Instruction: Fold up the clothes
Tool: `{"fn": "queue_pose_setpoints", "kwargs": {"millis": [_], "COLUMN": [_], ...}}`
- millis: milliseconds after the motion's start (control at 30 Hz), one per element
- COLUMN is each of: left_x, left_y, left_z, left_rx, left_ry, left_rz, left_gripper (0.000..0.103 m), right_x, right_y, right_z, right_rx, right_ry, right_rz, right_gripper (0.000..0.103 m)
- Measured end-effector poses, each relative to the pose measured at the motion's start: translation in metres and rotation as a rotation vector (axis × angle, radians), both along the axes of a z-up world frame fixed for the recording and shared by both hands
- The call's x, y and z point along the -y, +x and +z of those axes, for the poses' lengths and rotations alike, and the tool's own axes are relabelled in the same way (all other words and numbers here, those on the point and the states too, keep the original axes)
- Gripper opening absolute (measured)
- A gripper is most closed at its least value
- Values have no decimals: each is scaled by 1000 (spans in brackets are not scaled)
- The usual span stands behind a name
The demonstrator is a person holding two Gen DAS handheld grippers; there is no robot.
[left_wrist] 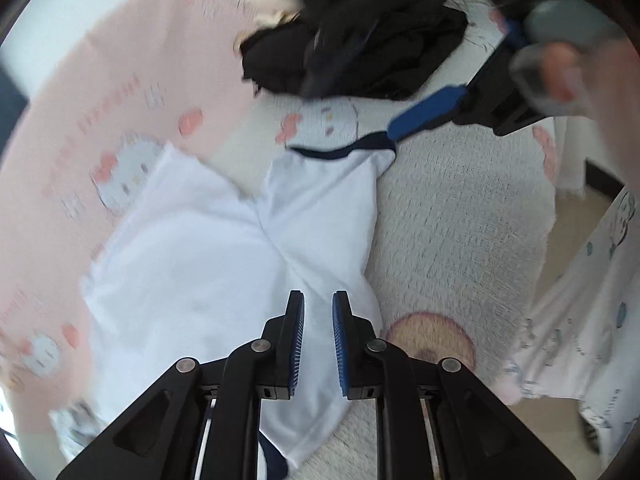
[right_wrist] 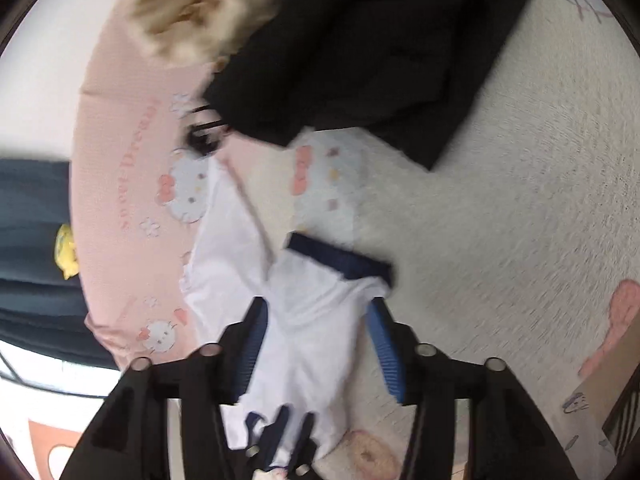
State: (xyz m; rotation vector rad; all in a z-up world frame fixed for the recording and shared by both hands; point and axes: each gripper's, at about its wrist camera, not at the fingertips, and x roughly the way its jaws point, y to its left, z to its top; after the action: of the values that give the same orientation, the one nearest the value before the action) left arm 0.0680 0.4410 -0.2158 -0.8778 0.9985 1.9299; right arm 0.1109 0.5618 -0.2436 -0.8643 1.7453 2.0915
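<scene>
A white garment [left_wrist: 224,248] with a navy trim band [left_wrist: 340,154] lies spread on the bed. My left gripper [left_wrist: 318,304] hovers low over its near part, open by a narrow gap with nothing pinched. In the right wrist view the same garment [right_wrist: 312,320] runs between the wide-open fingers of my right gripper [right_wrist: 318,308], just short of the navy band [right_wrist: 340,264]. One blue finger [left_wrist: 428,114] of the right gripper, held by a hand, points at the band's corner. The left gripper's fingers [right_wrist: 284,424] show at the garment's bottom end.
A heap of black clothes [left_wrist: 360,40] and a cream fluffy item [right_wrist: 192,12] lie beyond the garment. The bed carries a pink cartoon-cat sheet [left_wrist: 100,100] and a white textured blanket [left_wrist: 460,220]. The bed edge and floor [left_wrist: 576,216] are on the right, beside a printed white cloth [left_wrist: 580,320].
</scene>
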Motion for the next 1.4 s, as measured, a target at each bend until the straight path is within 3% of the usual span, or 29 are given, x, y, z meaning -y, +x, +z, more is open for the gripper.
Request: {"fn": "queue_pose_setpoints", "kwargs": {"millis": [67, 133, 167, 200, 333, 433, 633, 1067, 1200, 1267, 1400], "left_x": [14, 32, 43, 55, 100, 128, 191, 327, 358, 375, 388], "left_y": [-16, -36, -45, -54, -77, -97, -126, -168, -171, -170, -168], "left_z": [5, 9, 10, 11, 29, 40, 44, 32, 12, 1, -14], "left_rx": [125, 266, 332, 391, 424, 348, 322, 340, 359, 417, 431], "left_ry": [39, 98, 134, 168, 263, 286, 318, 461, 430, 469, 502], "left_rz": [66, 151, 201, 249, 373, 433, 539, 813, 900, 946, 978], "left_gripper": [18, 42, 62, 68, 68, 68, 68, 68, 68, 68, 68], "right_x": [9, 18, 23, 33, 46, 61, 106, 248, 297, 319, 351], "right_y": [-5, -12, -16, -24, -15, -15, -36, -137, -160, -165, -168], "right_z": [11, 18, 21, 23, 34, 40, 48, 35, 30, 33, 31], "right_rx": [-25, -3, 14, 31, 78, 98, 91, 121, 183, 193, 192], "right_ry": [22, 52, 70, 90, 180, 230, 307, 487, 670, 785, 929], "right_rz": [30, 59, 73, 86, 136, 161, 184, 532, 669, 731, 827], "right_gripper": [54, 58, 59, 59, 59, 60, 63, 63, 63, 63, 63]}}
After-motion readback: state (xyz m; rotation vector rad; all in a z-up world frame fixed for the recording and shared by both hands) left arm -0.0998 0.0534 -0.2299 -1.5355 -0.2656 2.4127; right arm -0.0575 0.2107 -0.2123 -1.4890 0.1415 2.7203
